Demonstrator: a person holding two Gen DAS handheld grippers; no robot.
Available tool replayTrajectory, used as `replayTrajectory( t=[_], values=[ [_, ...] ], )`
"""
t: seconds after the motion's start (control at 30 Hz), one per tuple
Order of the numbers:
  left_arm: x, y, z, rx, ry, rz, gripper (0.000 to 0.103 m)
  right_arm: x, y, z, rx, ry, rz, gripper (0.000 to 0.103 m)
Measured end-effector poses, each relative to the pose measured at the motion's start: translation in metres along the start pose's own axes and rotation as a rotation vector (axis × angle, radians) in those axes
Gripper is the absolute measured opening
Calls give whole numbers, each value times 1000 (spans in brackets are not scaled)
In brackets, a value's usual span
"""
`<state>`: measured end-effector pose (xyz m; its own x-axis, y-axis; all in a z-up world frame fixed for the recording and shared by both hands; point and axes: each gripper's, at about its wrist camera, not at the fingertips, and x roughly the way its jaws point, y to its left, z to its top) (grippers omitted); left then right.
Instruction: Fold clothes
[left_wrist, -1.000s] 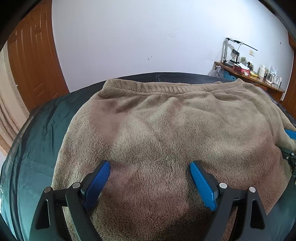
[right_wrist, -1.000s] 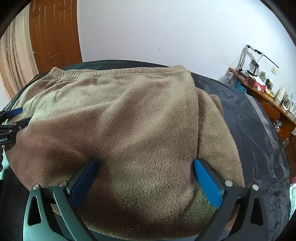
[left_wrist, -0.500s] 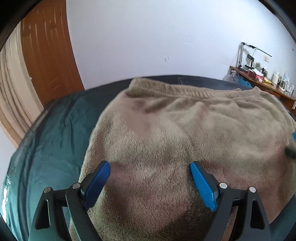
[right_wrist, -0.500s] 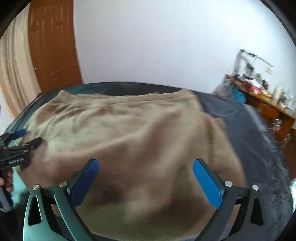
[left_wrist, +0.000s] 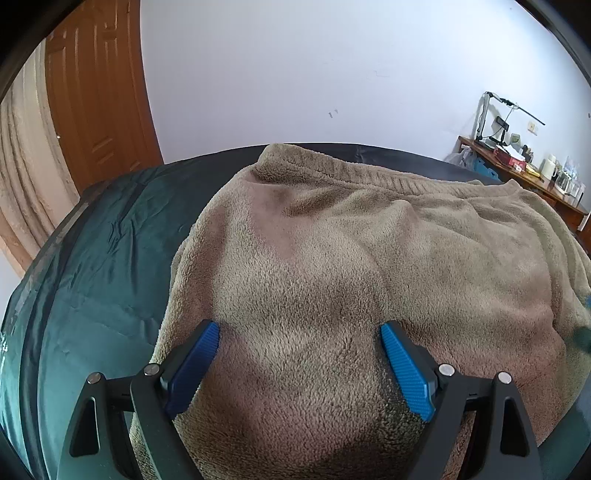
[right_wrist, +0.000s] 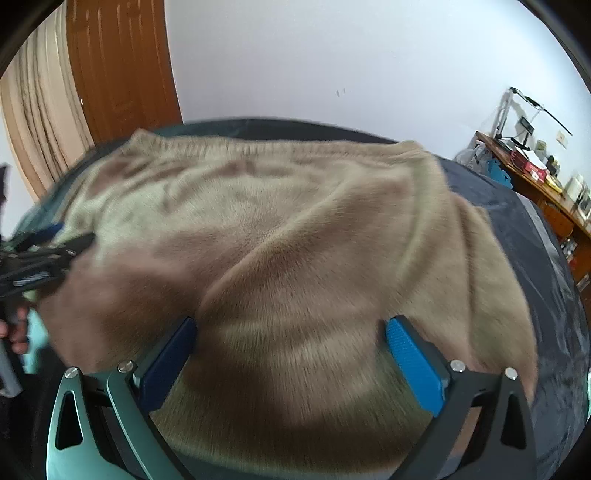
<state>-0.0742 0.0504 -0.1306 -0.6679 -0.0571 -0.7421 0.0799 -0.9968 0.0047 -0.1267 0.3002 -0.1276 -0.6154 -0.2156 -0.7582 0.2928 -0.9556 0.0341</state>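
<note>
A fuzzy tan-brown fleece garment (left_wrist: 351, 258) lies spread on a dark teal bed cover (left_wrist: 103, 258), its ribbed hem at the far side. My left gripper (left_wrist: 299, 328) stands open over the garment's near left part, with cloth between its wide-apart blue pads. In the right wrist view the garment (right_wrist: 295, 221) is blurred and rucked into diagonal folds. My right gripper (right_wrist: 291, 325) is open over its near edge, fleece bulging between the fingers. The left gripper (right_wrist: 55, 240) shows at the garment's left side, held by a hand (right_wrist: 16, 332).
A wooden door (left_wrist: 96, 103) and a beige curtain (left_wrist: 26, 184) stand at the far left, before a white wall. A cluttered wooden desk with a lamp (left_wrist: 517, 162) is at the far right. Bare bed cover (right_wrist: 524, 221) lies right of the garment.
The left gripper has shifted toward the garment's left edge. The right wrist view has turned blurry, and the flat garment now shows raised folds. Both grippers stay open.
</note>
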Motion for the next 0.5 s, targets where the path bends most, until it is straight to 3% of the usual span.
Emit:
replayTrajectory(
  t=[0.13,0.3,0.5],
  values=[
    [-1,-1,-1,-2,-2,7,91,-37,-41,-21,154,-65,-22,103],
    [-2,-2,-2,-6,-2,12,91,-55,-103,-50,396,-56,-10,103],
    [-4,0,-2,-21,10,-1,91,-45,-118,-56,523,-53,58,103]
  ],
)
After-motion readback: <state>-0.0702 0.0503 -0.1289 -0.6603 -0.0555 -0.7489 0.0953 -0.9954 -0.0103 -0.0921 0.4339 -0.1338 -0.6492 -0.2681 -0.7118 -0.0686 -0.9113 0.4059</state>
